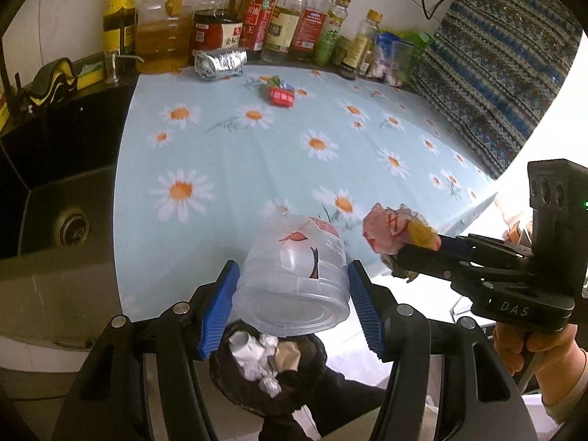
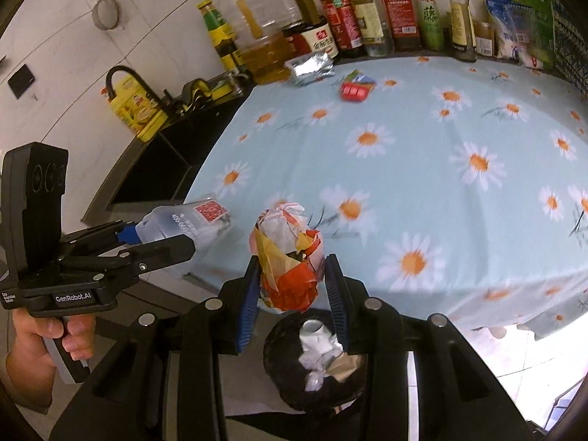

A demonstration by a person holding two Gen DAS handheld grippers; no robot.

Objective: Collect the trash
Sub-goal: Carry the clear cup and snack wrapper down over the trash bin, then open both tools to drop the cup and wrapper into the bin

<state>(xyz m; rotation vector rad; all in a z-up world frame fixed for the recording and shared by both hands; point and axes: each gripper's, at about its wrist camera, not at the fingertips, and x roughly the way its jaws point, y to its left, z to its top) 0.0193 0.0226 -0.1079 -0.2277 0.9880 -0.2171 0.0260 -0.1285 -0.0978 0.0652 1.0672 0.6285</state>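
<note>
My left gripper (image 1: 292, 279) is shut on a clear plastic bottle (image 1: 294, 272), held above a black-lined trash bin (image 1: 235, 389) with crumpled paper in it. The bottle also shows in the right wrist view (image 2: 183, 224). My right gripper (image 2: 290, 275) is shut on a crumpled red, yellow and white wrapper (image 2: 286, 253), held over the same bin (image 2: 283, 371). The wrapper shows at the right of the left wrist view (image 1: 397, 231). A red snack packet (image 1: 281, 93) and a silver foil bag (image 1: 220, 62) lie far back on the daisy tablecloth (image 1: 257, 154).
A row of oil and sauce bottles (image 1: 279, 14) lines the back wall. A dark sink (image 1: 62, 198) lies to the left of the table, with a yellow bottle (image 2: 137, 110) beside it. A blue patterned cloth (image 1: 492, 73) hangs at the right.
</note>
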